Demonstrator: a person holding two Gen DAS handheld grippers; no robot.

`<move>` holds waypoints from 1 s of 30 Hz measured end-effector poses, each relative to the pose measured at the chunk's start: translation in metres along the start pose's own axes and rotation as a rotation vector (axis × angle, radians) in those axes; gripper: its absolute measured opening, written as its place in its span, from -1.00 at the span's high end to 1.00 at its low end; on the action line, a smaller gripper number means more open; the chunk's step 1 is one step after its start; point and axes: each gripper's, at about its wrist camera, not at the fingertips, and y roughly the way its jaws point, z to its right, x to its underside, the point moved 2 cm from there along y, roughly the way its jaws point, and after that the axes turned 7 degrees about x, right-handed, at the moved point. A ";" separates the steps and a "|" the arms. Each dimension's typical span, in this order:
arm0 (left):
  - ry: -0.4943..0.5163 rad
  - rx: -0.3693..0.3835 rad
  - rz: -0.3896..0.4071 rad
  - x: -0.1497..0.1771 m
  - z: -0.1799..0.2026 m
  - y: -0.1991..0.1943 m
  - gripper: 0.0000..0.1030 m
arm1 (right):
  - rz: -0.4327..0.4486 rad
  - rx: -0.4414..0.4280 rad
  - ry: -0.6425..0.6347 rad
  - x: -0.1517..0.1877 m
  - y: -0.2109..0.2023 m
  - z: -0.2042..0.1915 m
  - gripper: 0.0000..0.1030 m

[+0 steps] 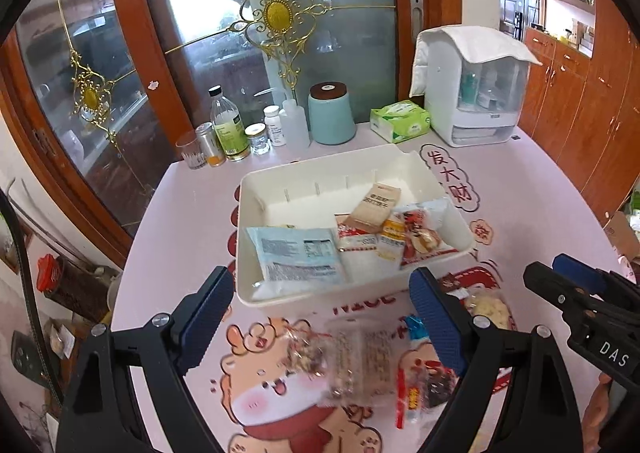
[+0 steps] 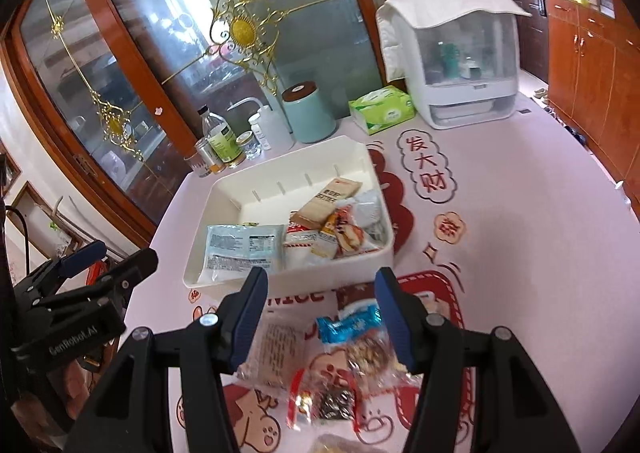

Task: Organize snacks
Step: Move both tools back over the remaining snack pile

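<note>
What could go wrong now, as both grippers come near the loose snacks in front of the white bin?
The clear-wrapped snacks overlap, so the open right gripper may pinch two at once. The left gripper hangs close beside it; they might collide. The white bin is light-looking and may slide if nudged.

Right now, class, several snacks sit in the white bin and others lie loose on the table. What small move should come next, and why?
Probably lower the right gripper onto the blue-wrapped snack below its open, empty jaws. That packet lies outside the white bin, just in front of it.
</note>
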 end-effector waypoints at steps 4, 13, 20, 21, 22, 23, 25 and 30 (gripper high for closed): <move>-0.004 0.015 0.008 0.012 0.017 -0.014 -0.72 | 0.008 0.012 0.002 0.014 -0.016 0.019 -0.10; -0.001 0.038 -0.017 0.048 0.050 -0.027 -0.72 | -0.002 0.051 0.000 0.051 -0.033 0.055 -0.10; -0.004 0.049 -0.072 0.079 0.068 -0.021 -0.72 | -0.033 0.060 -0.010 0.075 -0.036 0.072 -0.10; -0.004 0.052 -0.081 0.083 0.070 -0.019 -0.72 | -0.037 0.065 -0.016 0.078 -0.036 0.074 -0.10; -0.004 0.056 -0.089 0.088 0.072 -0.018 -0.72 | -0.041 0.072 -0.021 0.081 -0.036 0.075 -0.10; -0.004 0.060 -0.098 0.093 0.075 -0.016 -0.72 | -0.044 0.076 -0.028 0.085 -0.036 0.076 -0.10; -0.003 0.067 -0.111 0.102 0.079 -0.013 -0.72 | -0.052 0.081 -0.044 0.092 -0.036 0.079 -0.11; 0.009 0.077 -0.159 0.126 0.089 -0.004 -0.72 | -0.079 0.113 -0.096 0.110 -0.032 0.090 -0.10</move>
